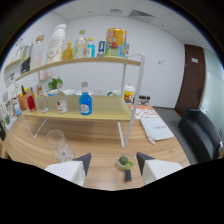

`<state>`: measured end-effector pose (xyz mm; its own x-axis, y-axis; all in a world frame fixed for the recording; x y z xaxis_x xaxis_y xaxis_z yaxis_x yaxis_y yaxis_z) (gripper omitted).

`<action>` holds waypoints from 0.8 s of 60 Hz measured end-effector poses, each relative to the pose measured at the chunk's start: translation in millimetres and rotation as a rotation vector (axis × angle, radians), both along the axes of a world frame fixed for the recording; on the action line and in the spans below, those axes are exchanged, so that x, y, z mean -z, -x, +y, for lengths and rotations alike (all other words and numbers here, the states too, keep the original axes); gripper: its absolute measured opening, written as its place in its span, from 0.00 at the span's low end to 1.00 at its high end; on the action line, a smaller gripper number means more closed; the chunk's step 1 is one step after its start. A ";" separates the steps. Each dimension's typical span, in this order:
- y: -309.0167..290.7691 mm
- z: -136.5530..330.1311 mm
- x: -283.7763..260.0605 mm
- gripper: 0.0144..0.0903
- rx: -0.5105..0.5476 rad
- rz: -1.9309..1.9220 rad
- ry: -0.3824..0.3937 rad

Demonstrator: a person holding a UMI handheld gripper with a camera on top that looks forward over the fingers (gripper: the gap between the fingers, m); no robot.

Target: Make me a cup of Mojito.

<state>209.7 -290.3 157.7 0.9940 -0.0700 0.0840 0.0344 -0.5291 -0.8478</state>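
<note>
Two fingers [113, 162] stand apart, grasping nothing — a small dish of lime pieces [125, 162] sits between them on the table [100, 142], a clear glass [59, 145] beside.

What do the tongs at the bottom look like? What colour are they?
The tongs have two chunky white fingers, each ending in a dark, pointed, wedge-shaped tip that angles inward. The body below them is hidden in black shadow. No cables, markings or sleeve show in this view.
</note>
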 end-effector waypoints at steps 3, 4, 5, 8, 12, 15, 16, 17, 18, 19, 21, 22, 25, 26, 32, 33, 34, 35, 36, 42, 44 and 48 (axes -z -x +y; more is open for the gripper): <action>26.3 -3.6 -14.5 0.94 -0.023 0.038 -0.044; 36.4 -5.6 -18.1 0.94 -0.028 0.050 -0.066; 43.8 -7.2 -22.4 0.94 -0.035 0.060 -0.073; 68.6 -11.7 -29.4 0.95 -0.047 0.090 -0.100; 100.5 -19.1 -31.7 0.95 -0.072 0.124 -0.125; 121.7 -26.0 -27.8 0.95 -0.089 0.138 -0.131; 128.1 -27.6 -26.3 0.95 -0.094 0.141 -0.130; 134.4 -29.5 -24.9 0.95 -0.099 0.144 -0.131; 139.6 -31.4 -23.3 0.95 -0.104 0.145 -0.129; 144.1 -32.8 -21.6 0.95 -0.107 0.145 -0.127; 152.3 -35.8 -17.3 0.95 -0.110 0.146 -0.122; 156.4 -37.1 -15.0 0.95 -0.114 0.147 -0.119; 166.5 -39.8 -8.3 0.95 -0.119 0.153 -0.111; 169.1 -39.7 -7.8 0.95 -0.120 0.155 -0.109; 179.5 -30.6 -12.8 0.95 -0.124 0.162 -0.121; 179.7 -28.2 -15.1 0.95 -0.124 0.160 -0.126; 180.1 -24.7 -17.7 0.95 -0.124 0.157 -0.132; 180.7 -20.5 -19.9 0.95 -0.125 0.155 -0.136; 180.9 -16.5 -22.3 0.95 -0.124 0.154 -0.140; 179.1 16.5 -40.2 0.95 -0.115 0.150 -0.173; 177.9 28.7 -46.3 0.95 -0.112 0.149 -0.182; 177.5 52.7 -58.0 0.94 -0.111 0.150 -0.199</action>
